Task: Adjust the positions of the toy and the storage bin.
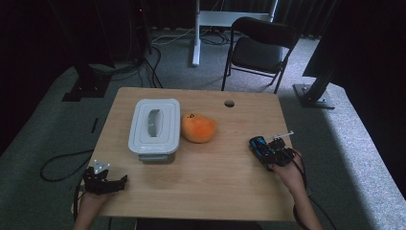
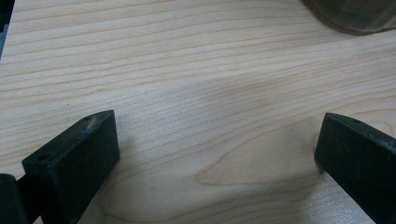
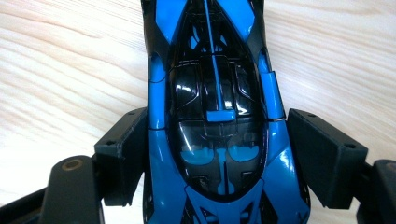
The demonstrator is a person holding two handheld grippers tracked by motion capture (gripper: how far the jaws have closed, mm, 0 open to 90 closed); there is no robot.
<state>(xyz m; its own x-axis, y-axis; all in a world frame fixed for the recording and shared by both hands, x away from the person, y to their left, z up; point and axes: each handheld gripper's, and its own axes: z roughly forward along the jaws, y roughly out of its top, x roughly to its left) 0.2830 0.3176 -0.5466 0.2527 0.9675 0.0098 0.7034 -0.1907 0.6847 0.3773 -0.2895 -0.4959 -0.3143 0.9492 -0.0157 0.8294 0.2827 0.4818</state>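
Observation:
A blue and black toy car is at the right side of the wooden table. My right gripper is shut on it. In the right gripper view the car runs lengthwise between the jaws, nose pointing away, and the pads press on its two sides near the rear. My left gripper rests at the table's front left corner. Its jaws stand wide open over bare wood with nothing between them.
A white lidded container sits at the table's middle left, and an orange rounded soft object lies just to its right. A cable hole marks the far edge. Behind the table stands a black folding chair.

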